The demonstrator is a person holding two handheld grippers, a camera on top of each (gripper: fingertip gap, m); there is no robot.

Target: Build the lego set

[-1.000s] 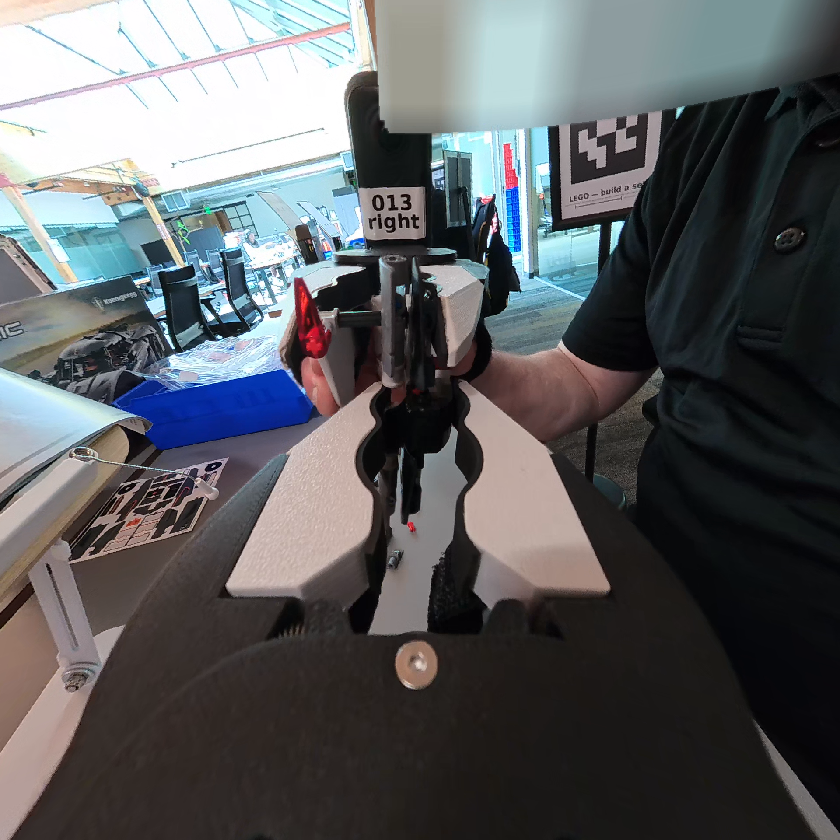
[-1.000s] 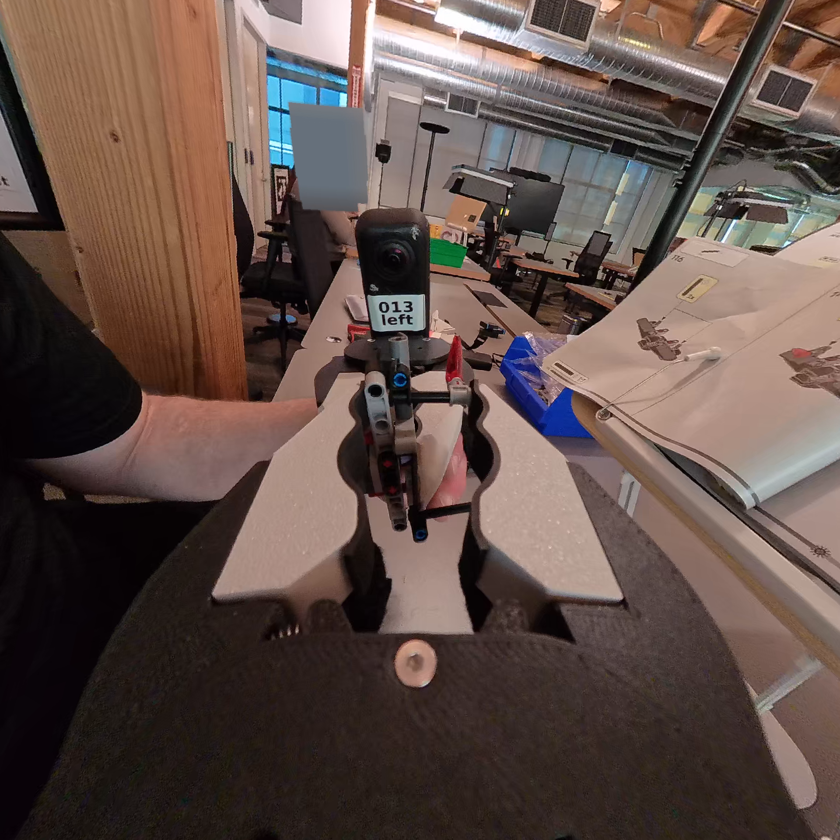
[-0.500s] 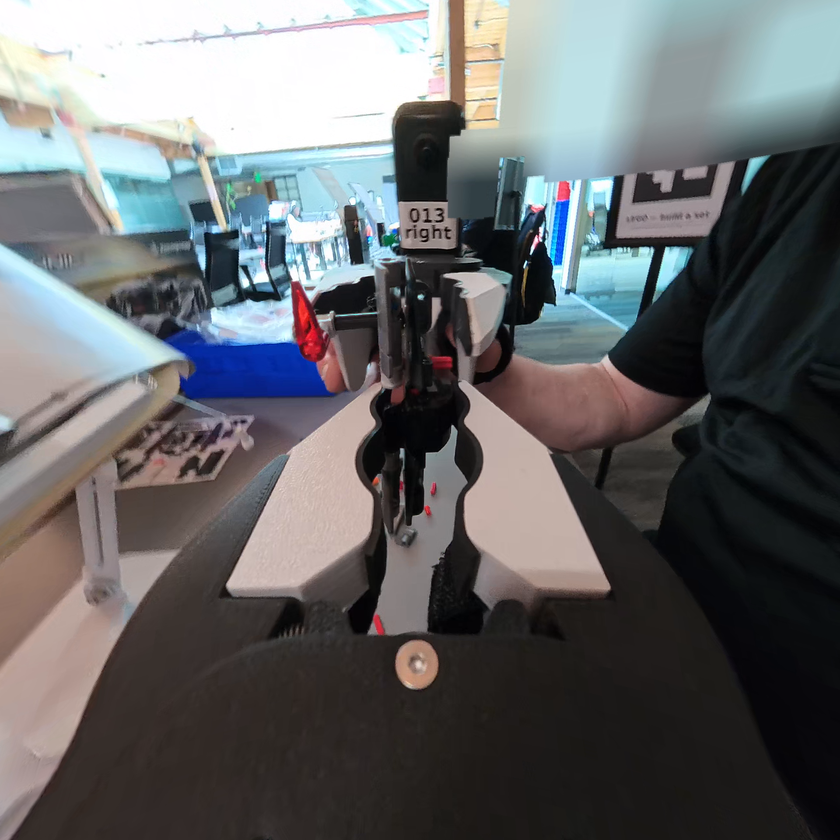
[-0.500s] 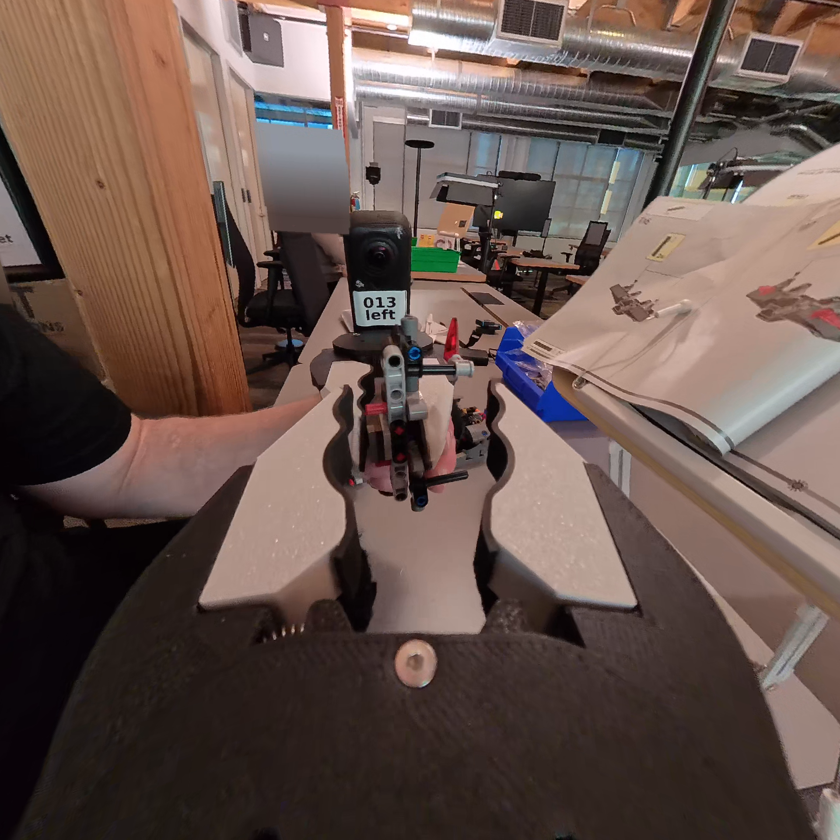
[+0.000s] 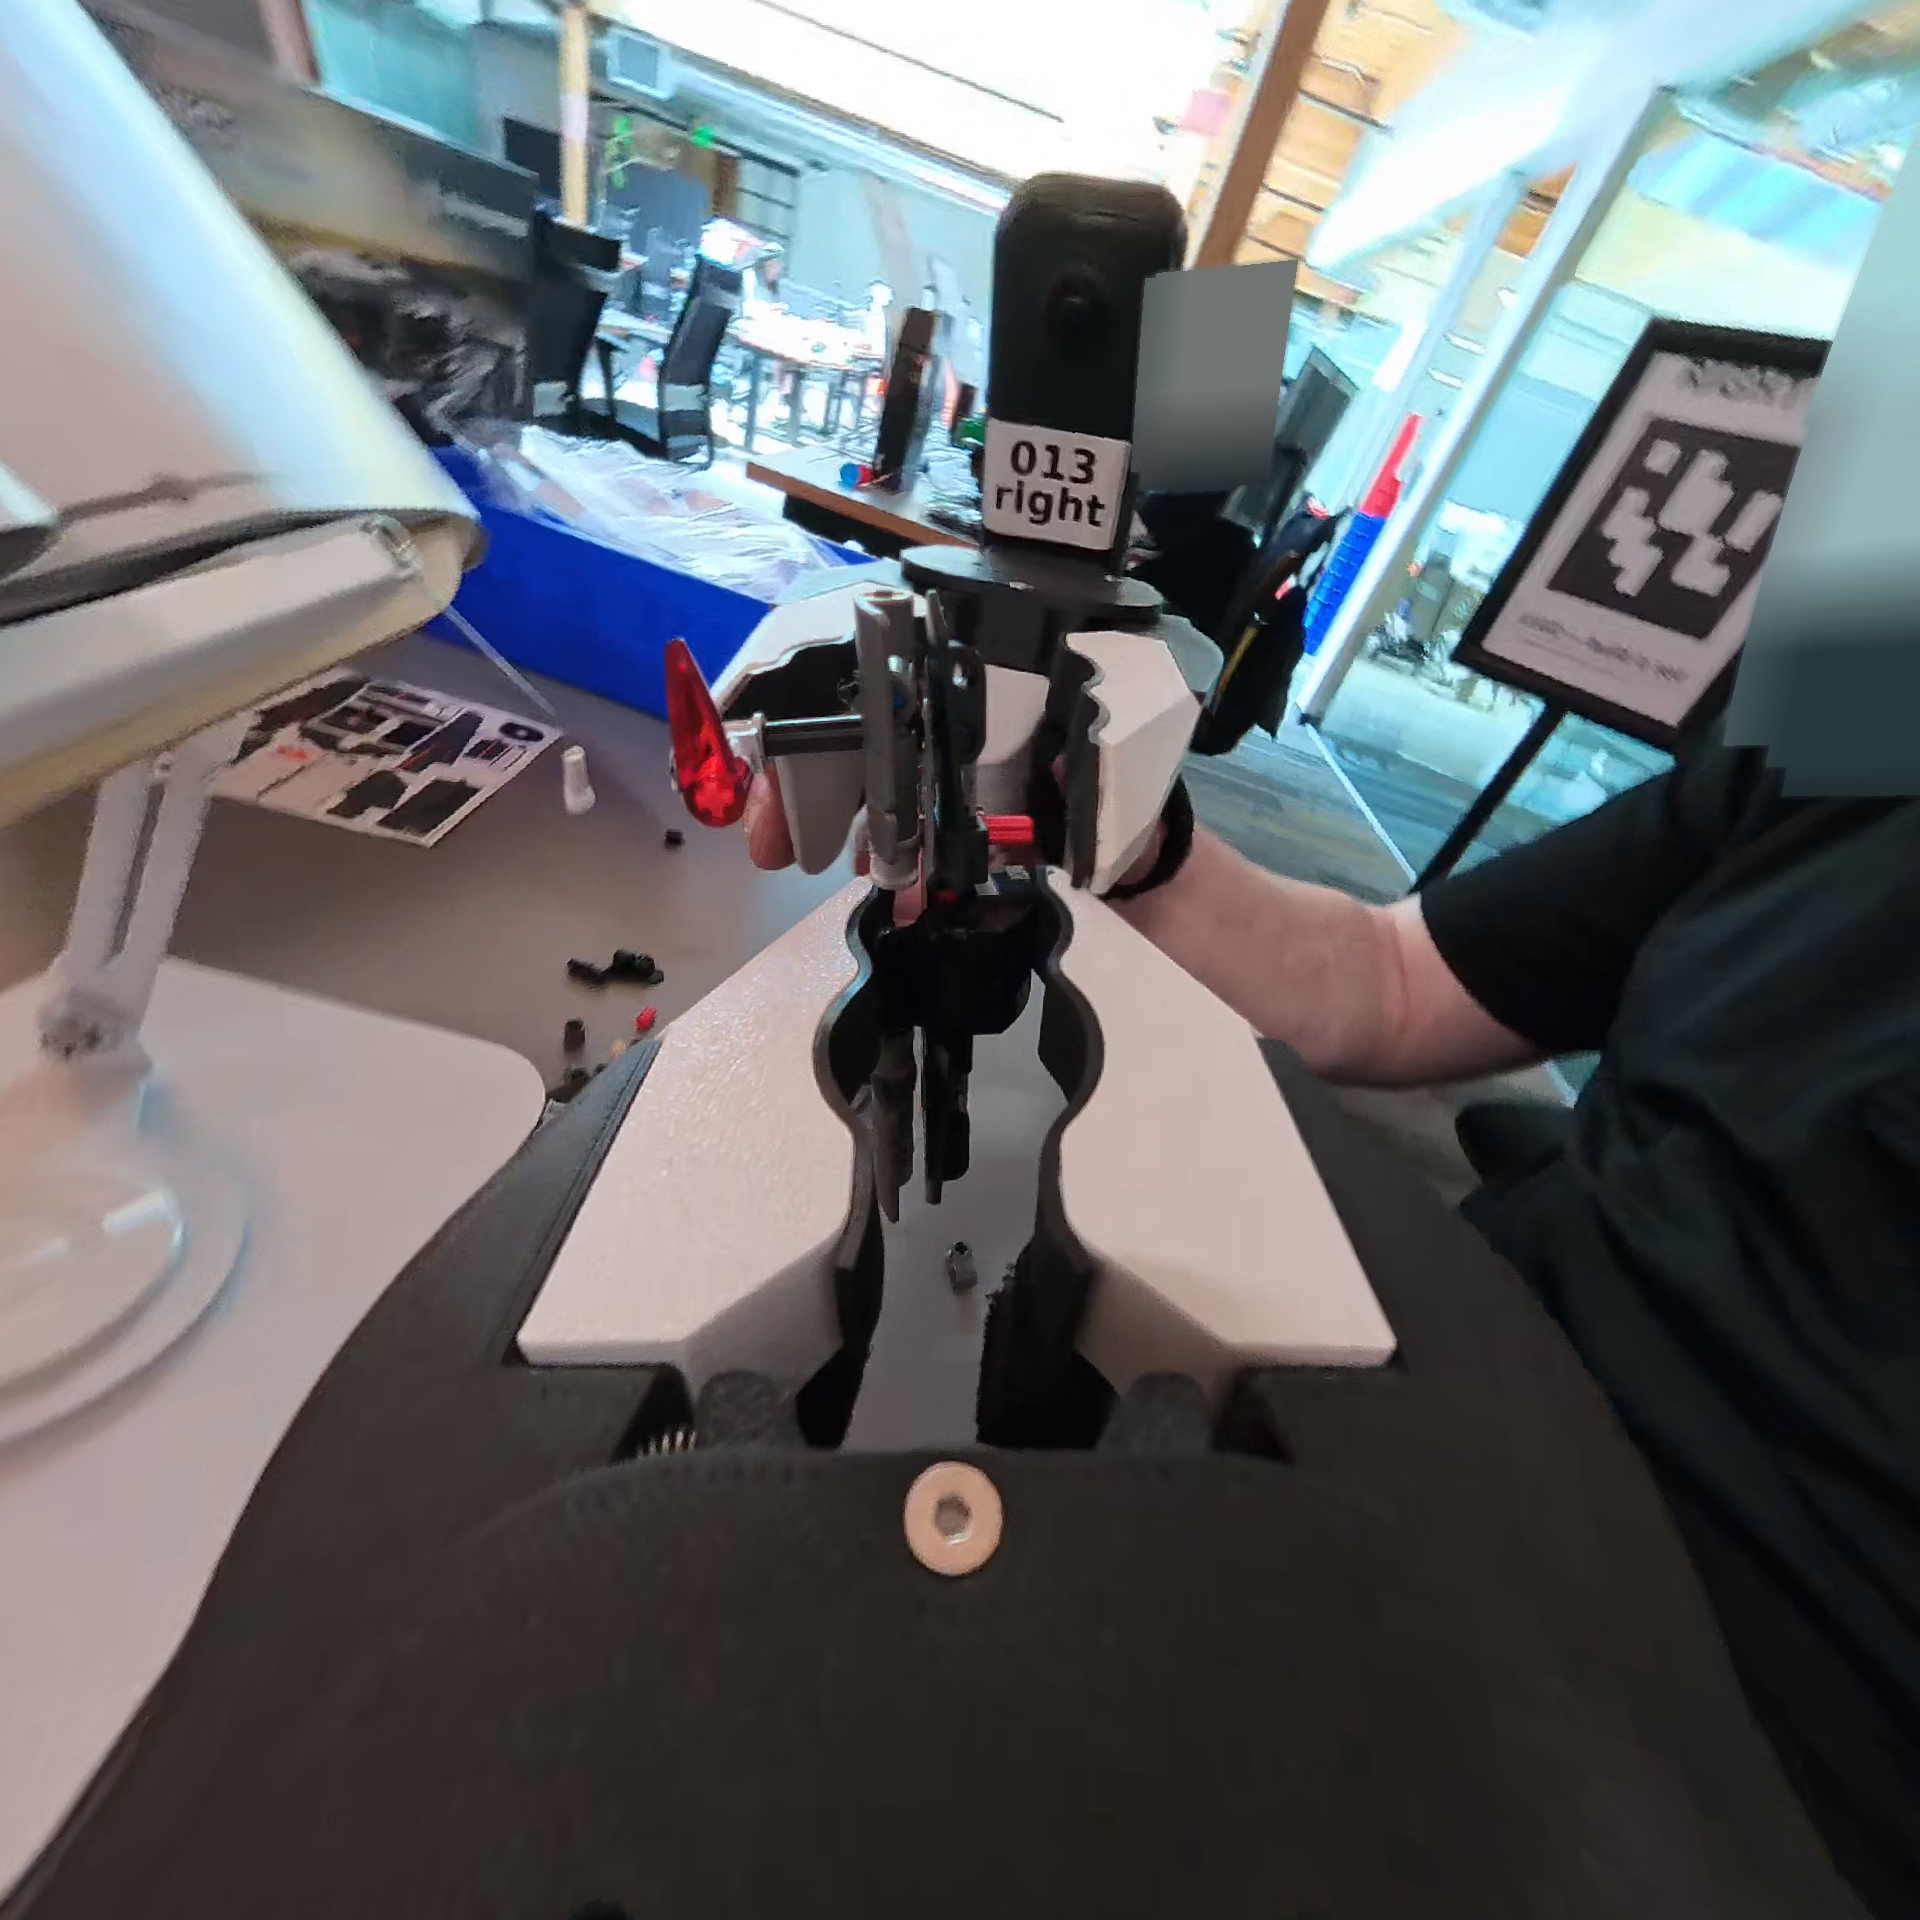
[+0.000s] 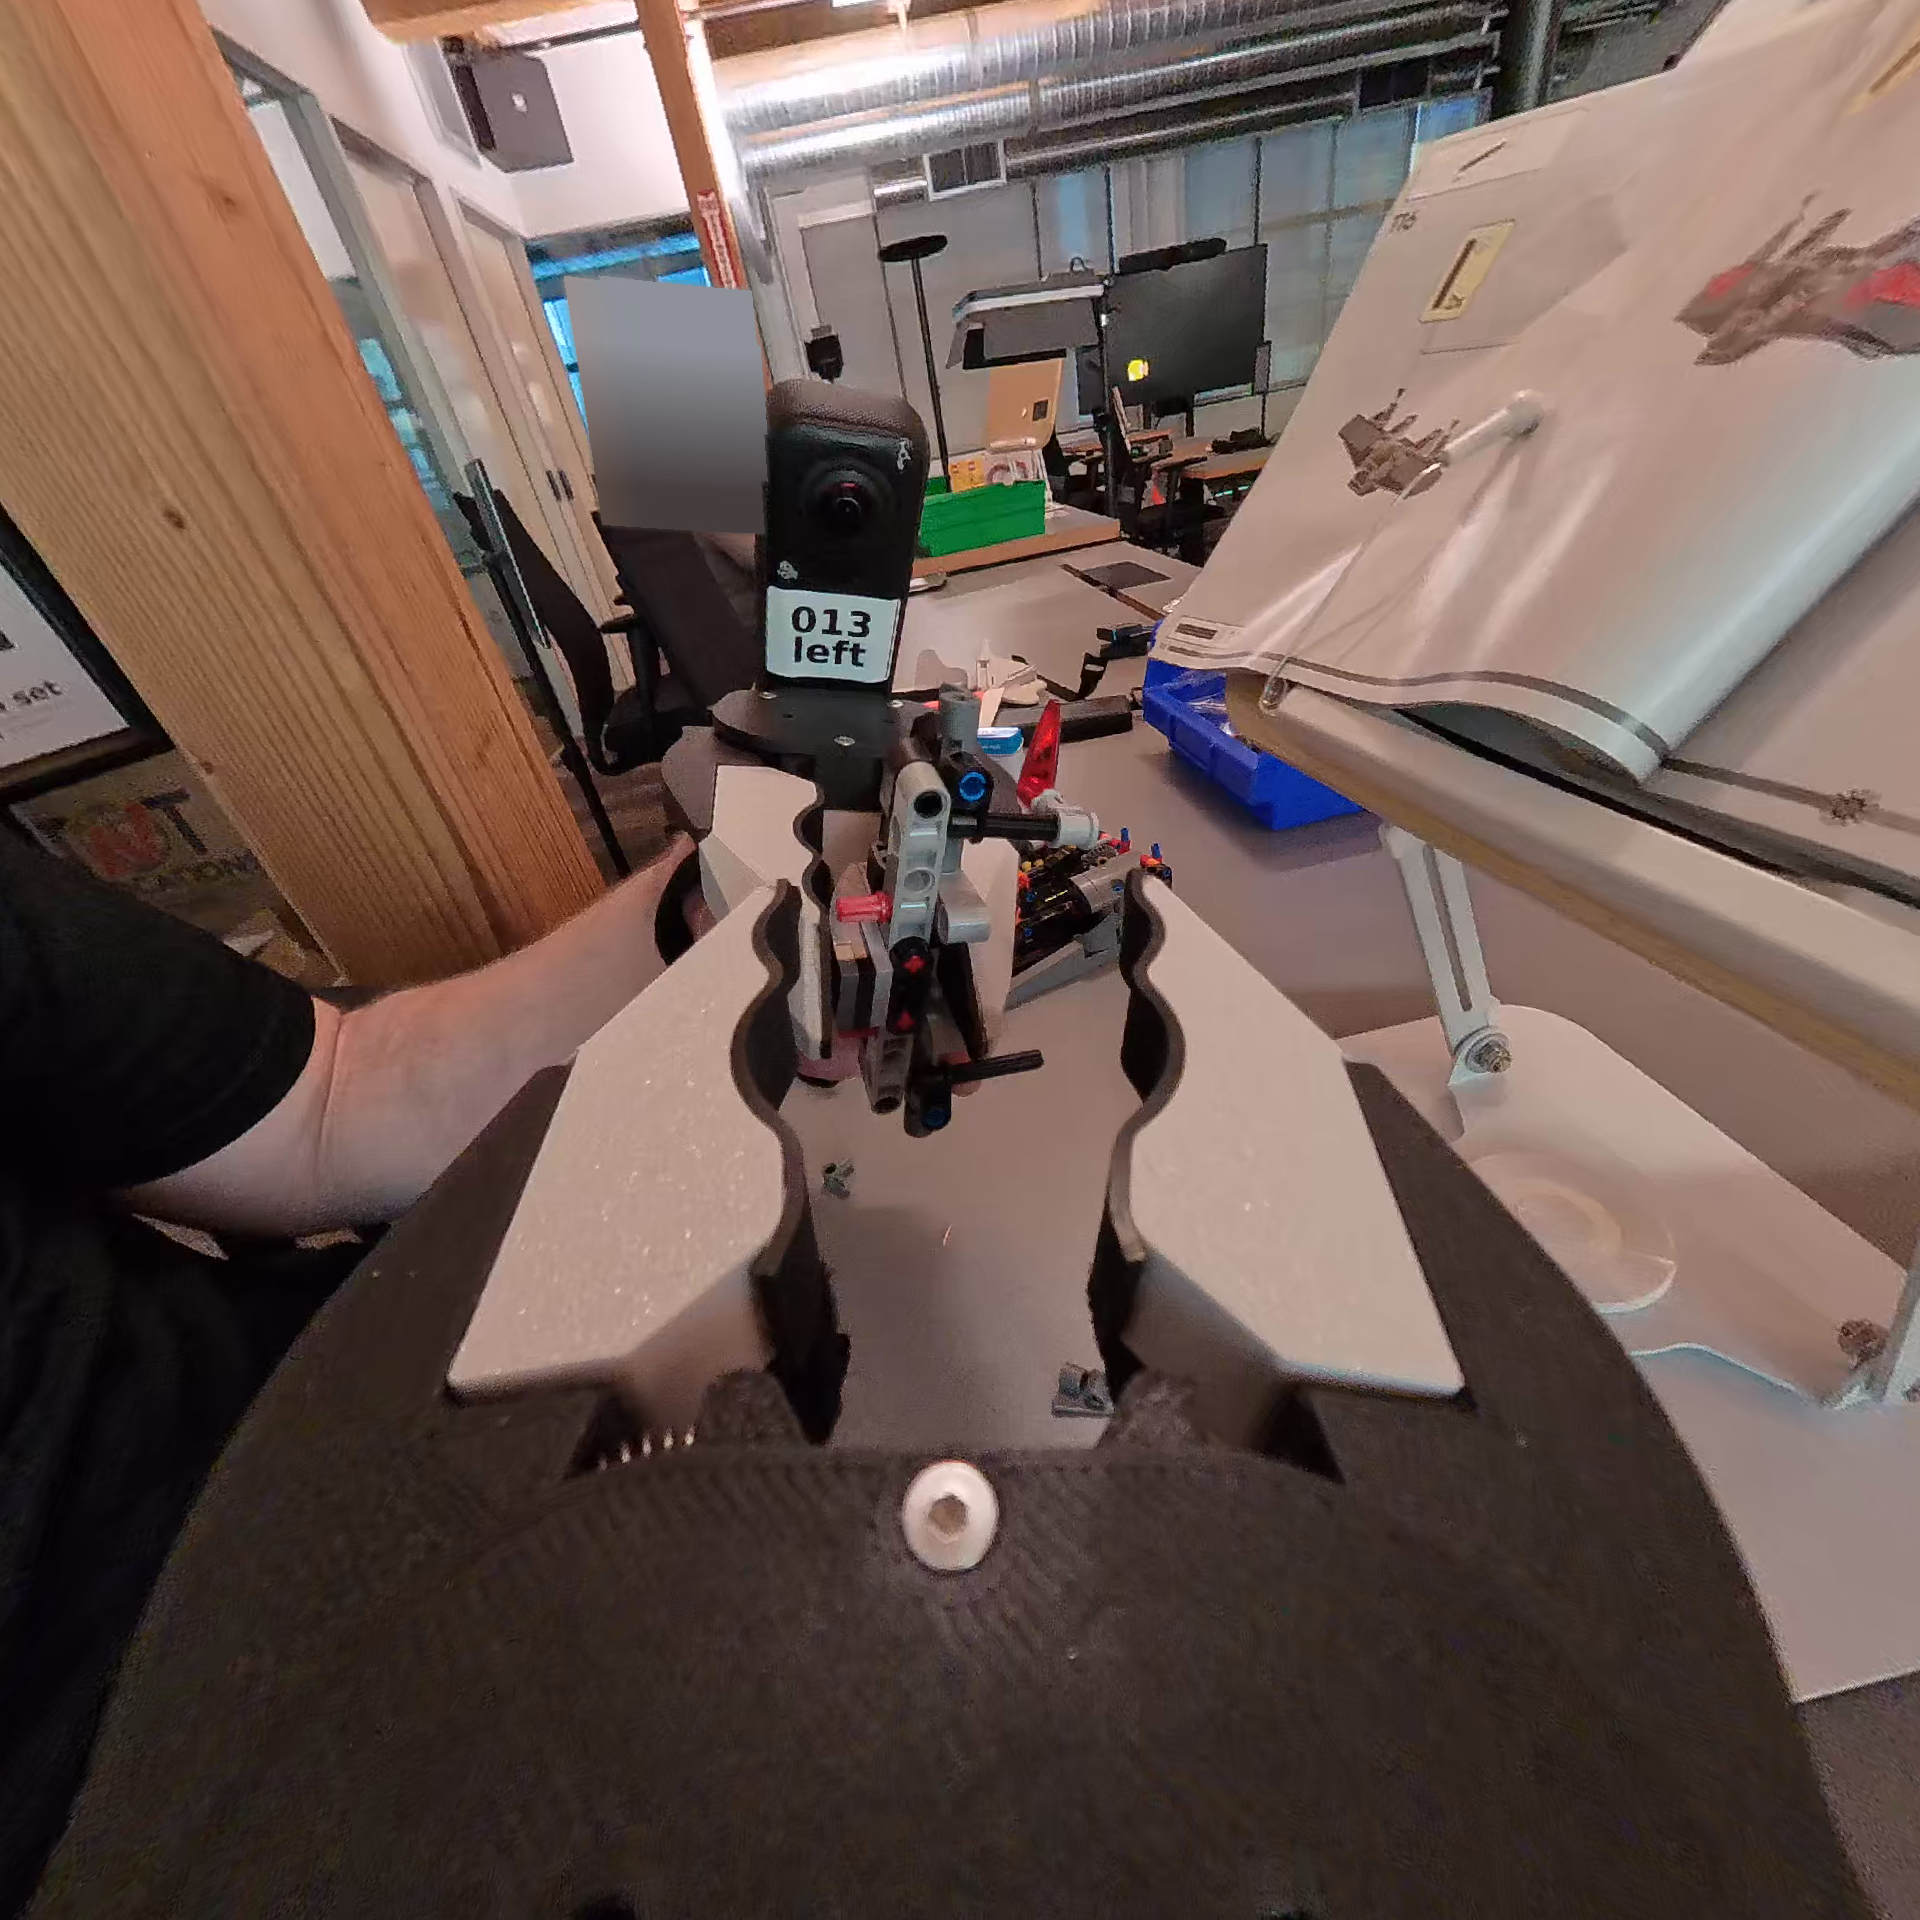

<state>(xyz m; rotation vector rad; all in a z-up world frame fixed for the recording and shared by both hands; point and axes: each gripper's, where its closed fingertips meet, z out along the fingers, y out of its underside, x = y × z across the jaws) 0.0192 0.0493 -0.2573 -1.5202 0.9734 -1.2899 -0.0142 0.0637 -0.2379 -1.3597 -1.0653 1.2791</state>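
Left gripper (image 5: 951,935) jaws clamped lego assembly (image 5: 935,831), 12 o'clock. Right gripper (image 6: 951,935) jaws spread, off it. Light, stiff, knock-apart fragile; grip grey beam (image 6: 916,847), not red fin (image 5: 704,750).

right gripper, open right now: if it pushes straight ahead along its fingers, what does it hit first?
Most likely the lego assembly held by the left gripper, which stands directly ahead of the right gripper, between its open fingertips. The gap is hard to judge.
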